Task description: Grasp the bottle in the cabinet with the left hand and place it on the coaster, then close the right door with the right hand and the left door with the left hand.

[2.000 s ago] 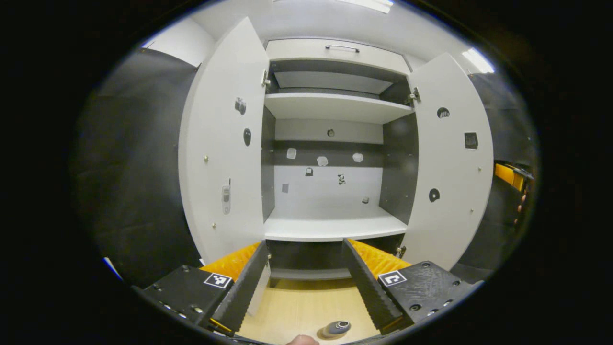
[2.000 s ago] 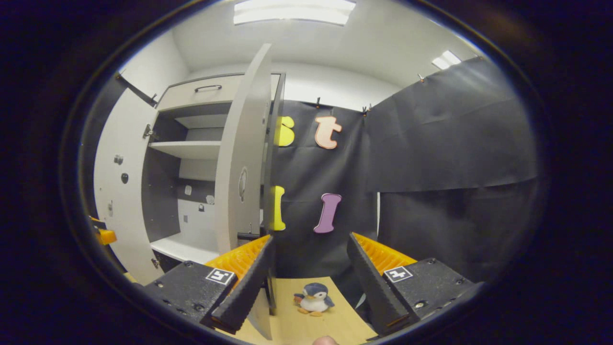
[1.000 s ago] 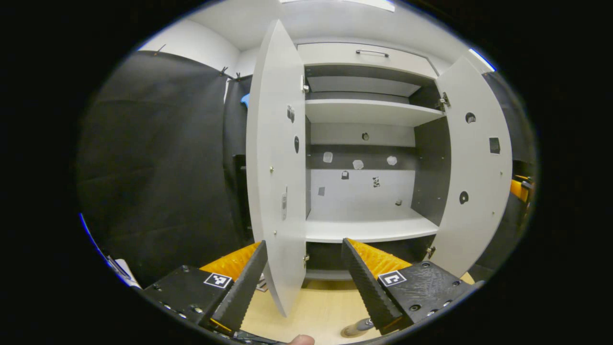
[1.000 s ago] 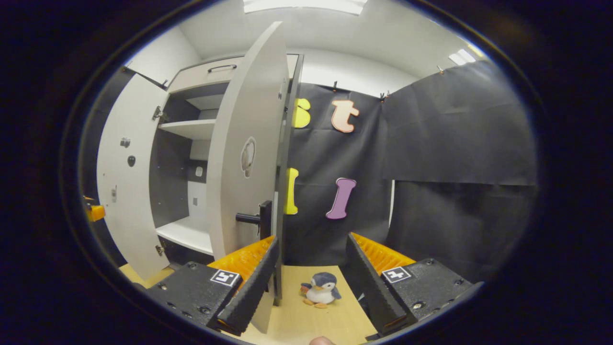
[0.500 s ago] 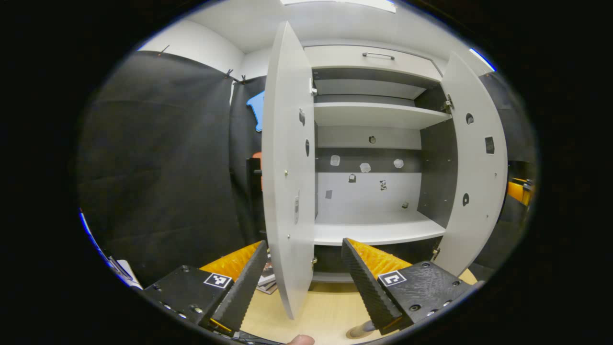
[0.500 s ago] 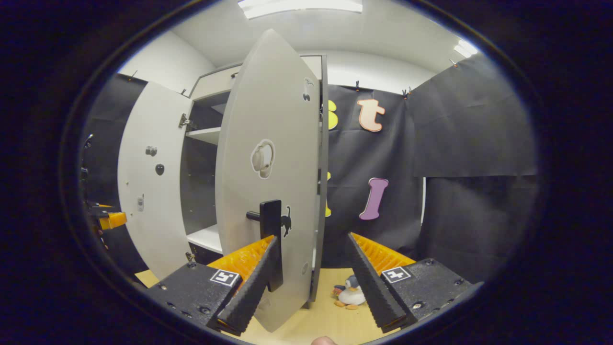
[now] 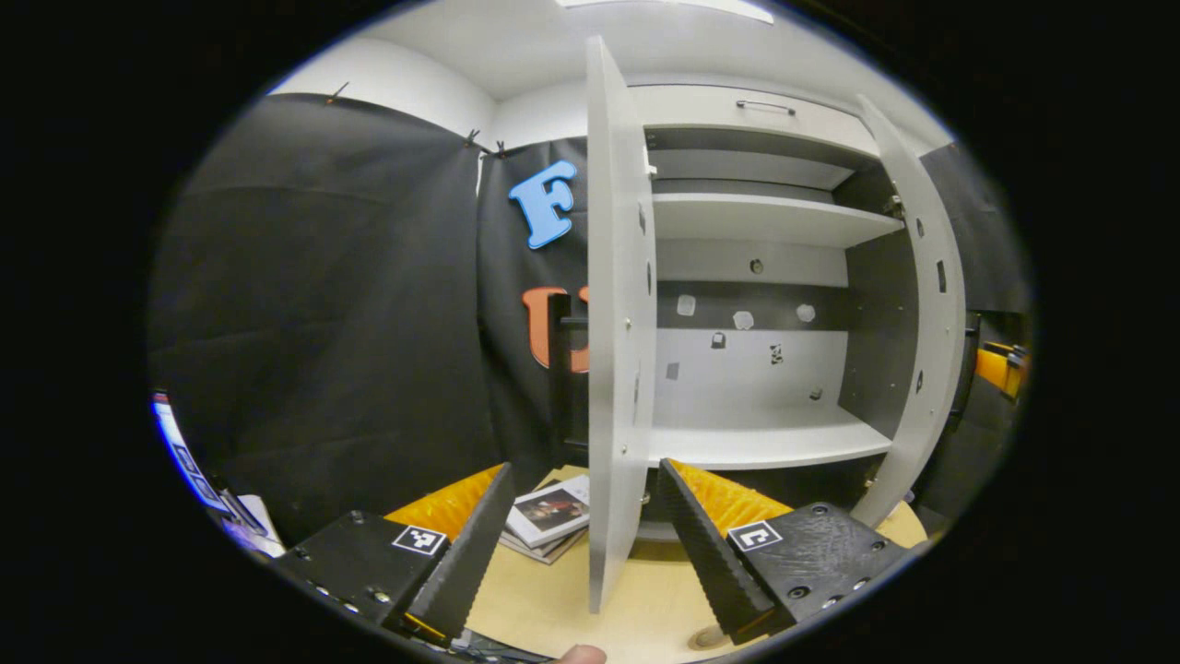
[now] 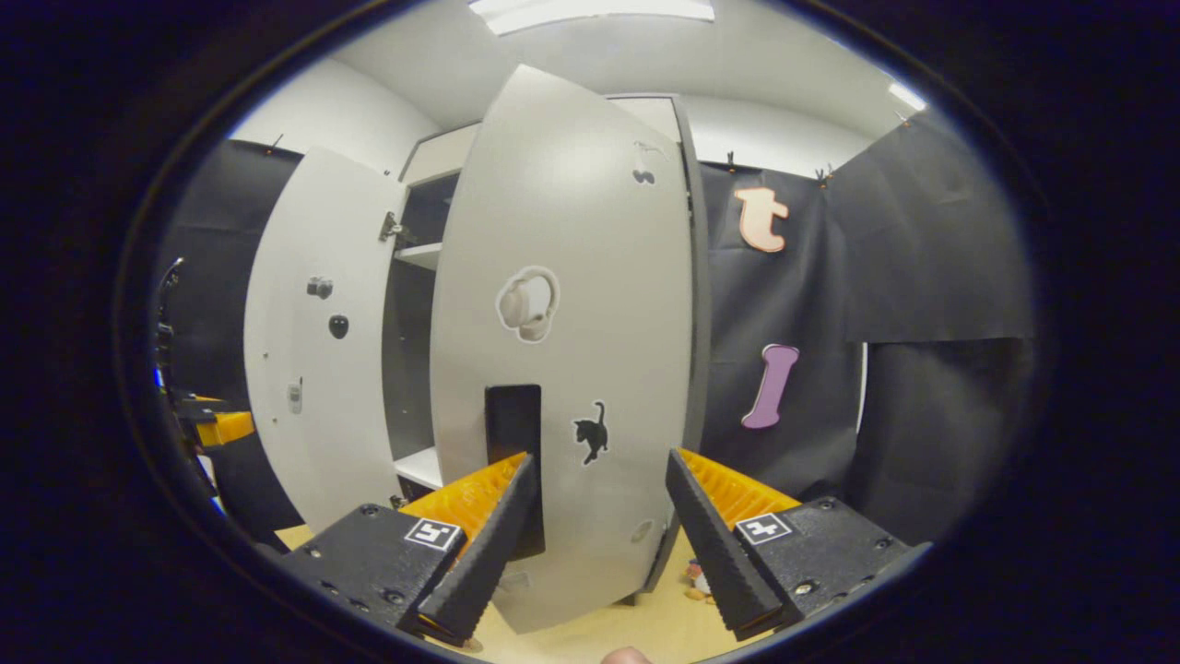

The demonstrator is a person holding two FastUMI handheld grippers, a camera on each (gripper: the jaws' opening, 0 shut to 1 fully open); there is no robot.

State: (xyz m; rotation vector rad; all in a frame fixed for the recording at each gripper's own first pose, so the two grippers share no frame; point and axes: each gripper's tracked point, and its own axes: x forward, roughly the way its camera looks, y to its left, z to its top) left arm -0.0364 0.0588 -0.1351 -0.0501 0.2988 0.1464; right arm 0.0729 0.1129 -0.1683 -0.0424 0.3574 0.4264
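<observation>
My left gripper (image 7: 581, 553) is open, and the thin edge of the white left door (image 7: 610, 323) stands upright between its fingers. Beyond that edge the cabinet (image 7: 765, 443) is open, with bare shelves. A sliver of the bottle's base (image 7: 705, 636) peeks out by one finger on the wooden table. My right gripper (image 8: 595, 544) is open in front of the right door's outer face (image 8: 572, 304). One of its fingers (image 8: 484, 553) is close under the black handle (image 8: 513, 433); contact cannot be told. The right gripper (image 7: 1000, 364) also appears beyond the right door (image 7: 936, 304).
A stack of magazines (image 7: 548, 512) lies on the table (image 7: 553, 599) left of the left door. A penguin toy (image 8: 696, 579) peeks from behind the right door's lower corner. The left door (image 8: 313, 350) stands open, with the left gripper (image 8: 217, 426) beside it.
The left gripper moved left until the left door turned edge-on between its fingers. The right gripper came round to the right door's outer face, which has swung inward; the penguin is now mostly hidden.
</observation>
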